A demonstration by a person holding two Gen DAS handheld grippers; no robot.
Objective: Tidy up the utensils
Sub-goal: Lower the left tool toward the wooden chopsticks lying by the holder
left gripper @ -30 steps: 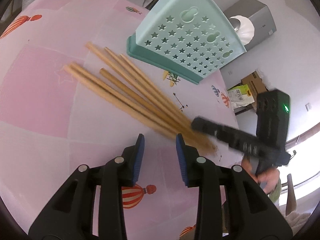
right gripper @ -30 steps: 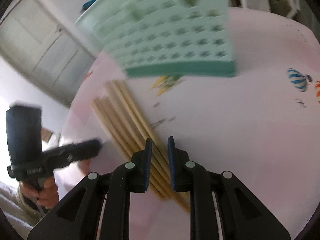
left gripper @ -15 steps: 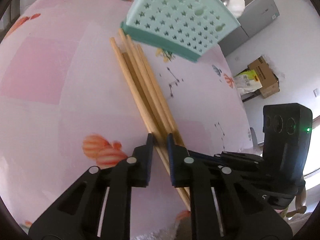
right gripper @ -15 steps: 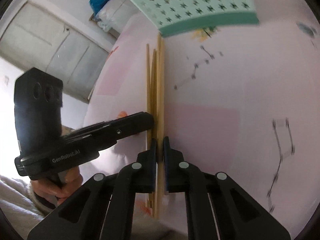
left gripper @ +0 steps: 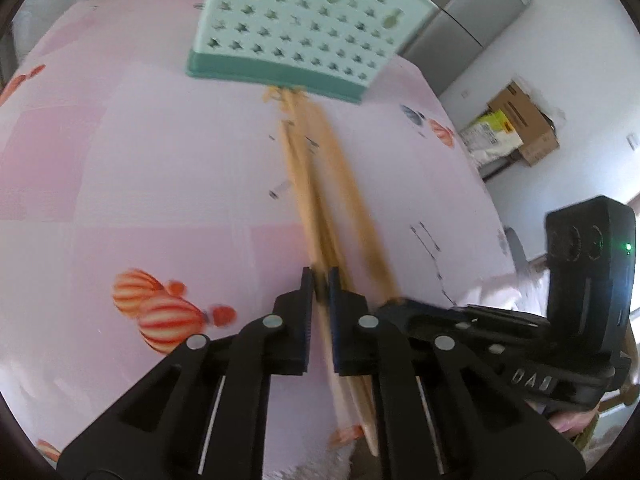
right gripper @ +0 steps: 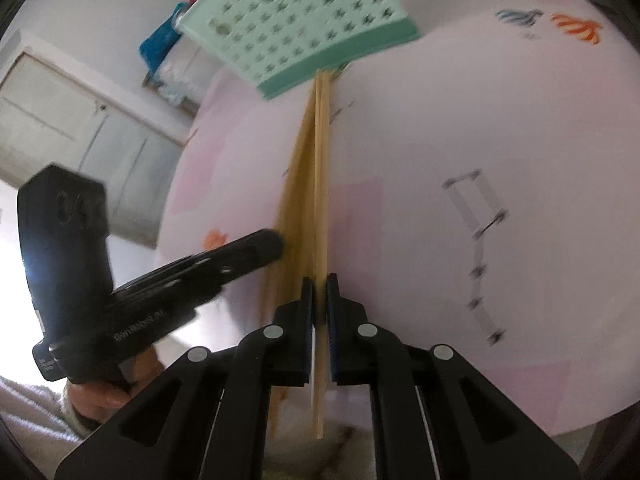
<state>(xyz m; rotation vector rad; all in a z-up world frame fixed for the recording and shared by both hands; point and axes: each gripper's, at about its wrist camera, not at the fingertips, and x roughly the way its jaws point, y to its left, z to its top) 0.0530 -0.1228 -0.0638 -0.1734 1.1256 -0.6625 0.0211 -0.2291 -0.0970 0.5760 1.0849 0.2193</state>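
A: Wooden chopsticks (left gripper: 320, 184), where?

B: Lying in a bunch on the pink cloth (left gripper: 120, 160). Pointing away, toward the green holder (left gripper: 300, 28) with little star holes.

A: Touching the holder?

B: Far ends right up at its bottom edge. Touching or not, cannot tell. A bit blurry there.

A: And the near ends?

B: Sticking out past the edge of the cloth, down below both sets of black arms.

A: Left gripper (left gripper: 320, 276), open?

B: No. Jaws just been closing, now pinched tight on the chopsticks, with wood between the blue pads. One stick or two in there, hard to say.

A: Right gripper (right gripper: 320, 280)?

B: Same thing. Jaws squeezed together on one pale stick at the right side of the bunch. Other sticks lying loose just to its left.

A: Close together, the two grippers?

B: Very close. Side by side at the near part of the bunch. Seen from the right wrist, left one coming in from the side, tip touching the sticks.

A: Holding that left one?

B: A hand (right gripper: 100, 396), low in the corner, wrapped round the black handle.

A: Anything else on the cloth?

B: Just pictures. A red striped balloon (left gripper: 160, 316) next to the left jaws.

A: Behind the table?

B: A brown box (left gripper: 520, 120) by the white wall. A white door (right gripper: 80, 120) on the other side.
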